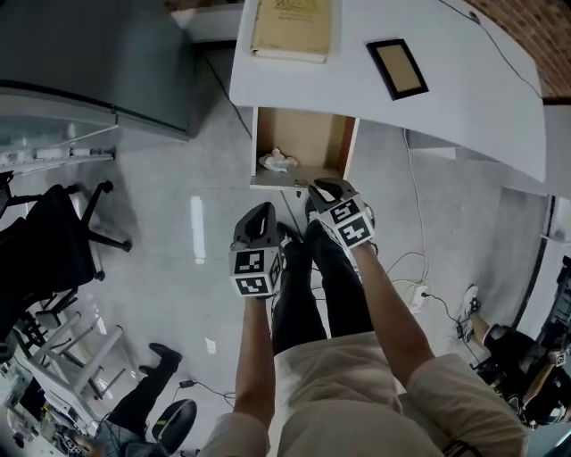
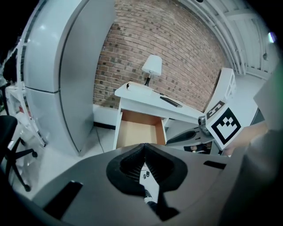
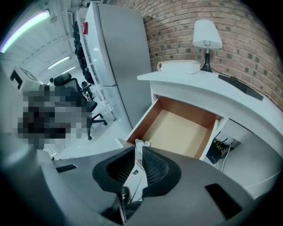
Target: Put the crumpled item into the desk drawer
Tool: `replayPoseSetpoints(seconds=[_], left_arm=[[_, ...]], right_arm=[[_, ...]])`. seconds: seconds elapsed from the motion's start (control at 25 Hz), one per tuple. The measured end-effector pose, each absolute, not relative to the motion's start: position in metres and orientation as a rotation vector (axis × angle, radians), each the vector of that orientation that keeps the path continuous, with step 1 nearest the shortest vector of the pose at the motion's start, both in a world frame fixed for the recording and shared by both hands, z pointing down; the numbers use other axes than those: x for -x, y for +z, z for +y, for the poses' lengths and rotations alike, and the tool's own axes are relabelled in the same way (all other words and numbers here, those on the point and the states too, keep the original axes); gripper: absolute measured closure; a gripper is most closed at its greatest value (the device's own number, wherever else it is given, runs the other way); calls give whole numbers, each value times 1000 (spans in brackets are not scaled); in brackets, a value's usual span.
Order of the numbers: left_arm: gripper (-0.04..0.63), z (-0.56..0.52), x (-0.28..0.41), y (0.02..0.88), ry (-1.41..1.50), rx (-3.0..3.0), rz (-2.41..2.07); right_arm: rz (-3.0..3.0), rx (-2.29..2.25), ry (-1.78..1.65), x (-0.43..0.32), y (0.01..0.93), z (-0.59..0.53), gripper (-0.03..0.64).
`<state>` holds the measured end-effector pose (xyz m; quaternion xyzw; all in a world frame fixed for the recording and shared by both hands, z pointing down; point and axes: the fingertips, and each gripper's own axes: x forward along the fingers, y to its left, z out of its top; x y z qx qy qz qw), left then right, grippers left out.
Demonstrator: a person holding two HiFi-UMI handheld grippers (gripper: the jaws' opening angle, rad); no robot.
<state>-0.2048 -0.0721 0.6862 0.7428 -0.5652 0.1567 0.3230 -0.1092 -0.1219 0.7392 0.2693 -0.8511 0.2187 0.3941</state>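
Desk drawer (image 1: 308,134) holds crumpled paper (image 1: 277,162); arms (image 1: 254,357) extended, left gripper (image 1: 264,208) closed, right gripper (image 1: 326,186) barely parted

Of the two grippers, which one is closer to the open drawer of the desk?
The right gripper: its tips almost reach the front edge of the drawer, while the left gripper hangs further back from it.

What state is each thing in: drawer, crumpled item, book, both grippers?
Drawer: pulled open.
Crumpled item: lying loose inside the drawer, near its front edge.
Book: closed, flat on the desk.
Left gripper: shut, empty.
Right gripper: jaws slightly apart, nothing between them.
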Motion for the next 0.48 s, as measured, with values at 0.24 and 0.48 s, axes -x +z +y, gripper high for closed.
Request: replayPoseSetpoints(seconds=[0.24, 0.48], left_arm=[[578, -60, 192, 644, 388, -1935, -1493], [580, -42, 187, 604, 396, -1954, -1499]], right_arm=[[-2156, -741, 570, 94, 687, -99, 543], [-2221, -830, 542, 99, 631, -81, 541]])
